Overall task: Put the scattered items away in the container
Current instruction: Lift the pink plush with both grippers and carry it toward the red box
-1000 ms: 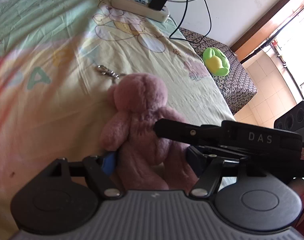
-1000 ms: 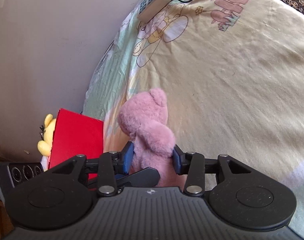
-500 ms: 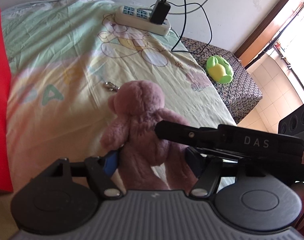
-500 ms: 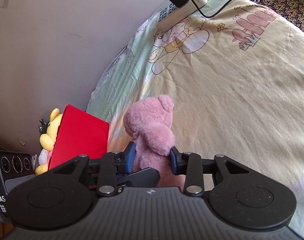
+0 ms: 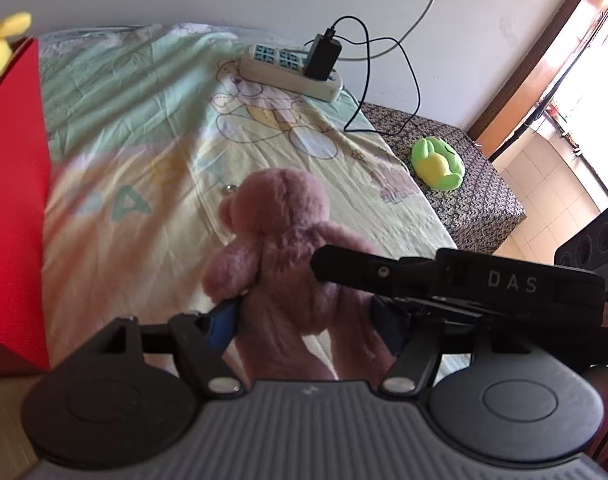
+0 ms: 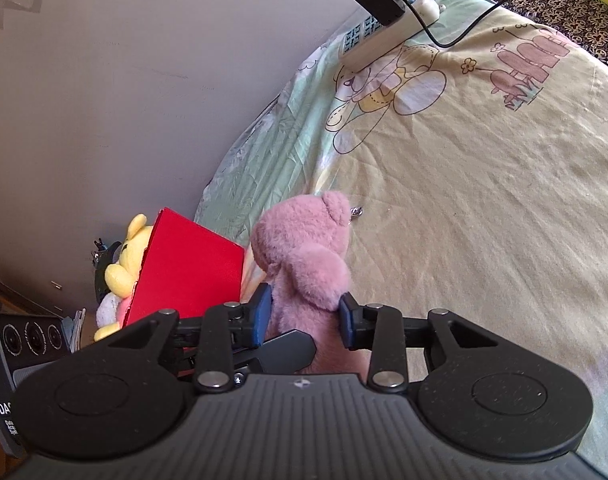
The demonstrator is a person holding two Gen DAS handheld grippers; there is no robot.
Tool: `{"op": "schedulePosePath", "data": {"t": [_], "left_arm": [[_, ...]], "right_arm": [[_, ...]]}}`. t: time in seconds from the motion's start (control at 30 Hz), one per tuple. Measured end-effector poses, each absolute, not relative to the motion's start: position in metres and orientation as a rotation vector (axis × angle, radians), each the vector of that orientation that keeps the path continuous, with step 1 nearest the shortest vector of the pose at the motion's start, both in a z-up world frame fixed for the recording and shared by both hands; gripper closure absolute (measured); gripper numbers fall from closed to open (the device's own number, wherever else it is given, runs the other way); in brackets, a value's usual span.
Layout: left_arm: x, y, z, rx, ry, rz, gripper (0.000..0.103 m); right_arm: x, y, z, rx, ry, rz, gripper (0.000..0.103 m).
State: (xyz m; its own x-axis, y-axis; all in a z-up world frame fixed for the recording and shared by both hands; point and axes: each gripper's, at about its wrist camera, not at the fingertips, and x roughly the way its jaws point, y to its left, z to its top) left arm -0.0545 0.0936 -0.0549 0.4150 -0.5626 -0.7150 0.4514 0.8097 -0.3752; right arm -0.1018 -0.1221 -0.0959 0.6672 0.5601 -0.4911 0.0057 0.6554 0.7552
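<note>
Pwr strip (image 5: 290, 68) w/ charger (image 5: 323, 58)

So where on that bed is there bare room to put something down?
Bare sheet stretches wide between the pink plush bear and the power strip. It is crowded at the red box, already stuffed with plush toys, and around the bear, clamped by both sets of fingers.

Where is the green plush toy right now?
In the left wrist view the green plush toy lies at the right on the dark patterned surface beside the bed, below the power strip.

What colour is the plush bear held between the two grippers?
Dusty pink: the soft plush bear shows best in the right wrist view.
</note>
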Motion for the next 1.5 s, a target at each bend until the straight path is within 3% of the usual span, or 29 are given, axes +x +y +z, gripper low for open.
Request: {"op": "schedulePosePath", "data": {"t": [0.97, 1.5], "left_arm": [[-0.079, 0.204, -0.003, -0.090, 0.740, -0.700, 0.034], [-0.077, 0.216, 0.020, -0.085, 0.632, -0.767, 0.034]], "right_arm": [[-0.130, -0.020, -0.047, 0.813, 0.611, 0.345, 0.067], [-0.140, -0.007, -0.023, 0.789, 0.484, 0.313, 0.068]]}}
